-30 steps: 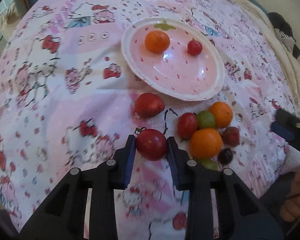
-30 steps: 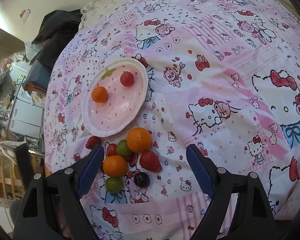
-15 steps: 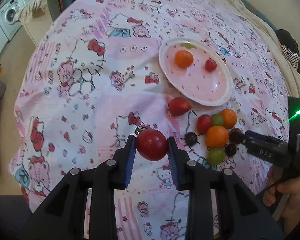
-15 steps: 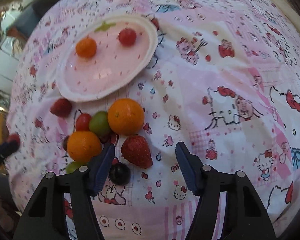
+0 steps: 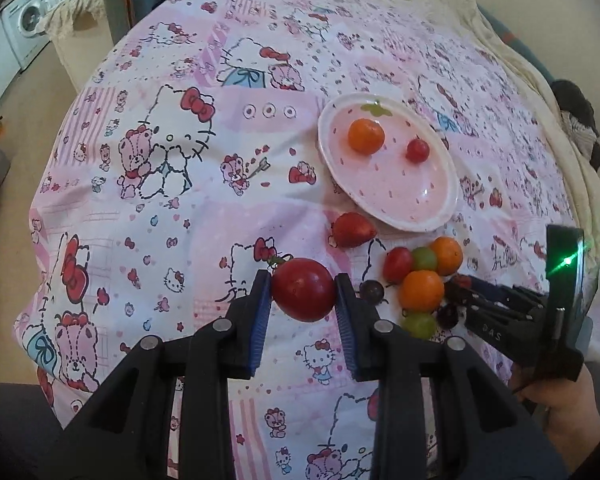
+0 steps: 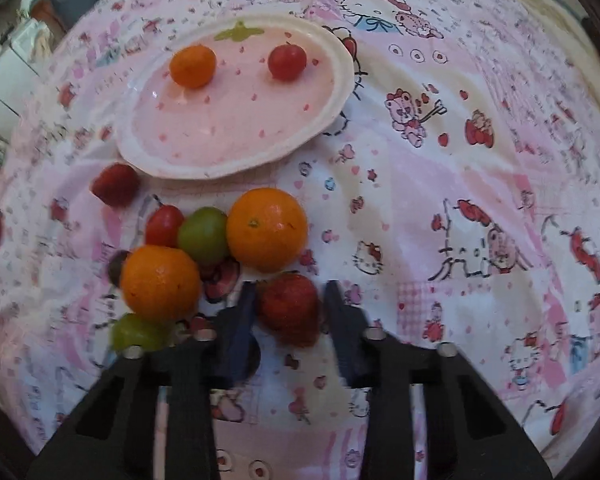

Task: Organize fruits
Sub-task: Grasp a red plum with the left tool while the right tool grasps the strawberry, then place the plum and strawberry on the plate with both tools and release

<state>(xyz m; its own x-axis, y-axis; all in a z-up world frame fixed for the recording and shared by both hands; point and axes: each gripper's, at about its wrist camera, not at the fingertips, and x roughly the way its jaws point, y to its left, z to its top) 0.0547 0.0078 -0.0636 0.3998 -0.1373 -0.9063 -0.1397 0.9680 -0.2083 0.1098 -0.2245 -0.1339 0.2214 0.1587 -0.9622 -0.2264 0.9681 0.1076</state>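
Closing in since a moment ago, the right claw (image 6: 288, 292) now brackets a strawberry (image 6: 289, 307), its fingers apart either side. Left claw (image 5: 302, 285) stays clamped on a red plum (image 5: 303, 289). Beyond the strawberry lie oranges (image 6: 266, 229), then the plate (image 6: 236, 152).

I count three oranges: one on my plate (image 6: 340, 92), two on the bed (image 6: 460, 208). Two strawberries, two green grapes, two dark grapes, two cherry tomatoes, and one red plum (image 5: 303, 289) in my left gripper (image 5: 302, 300). One plate.
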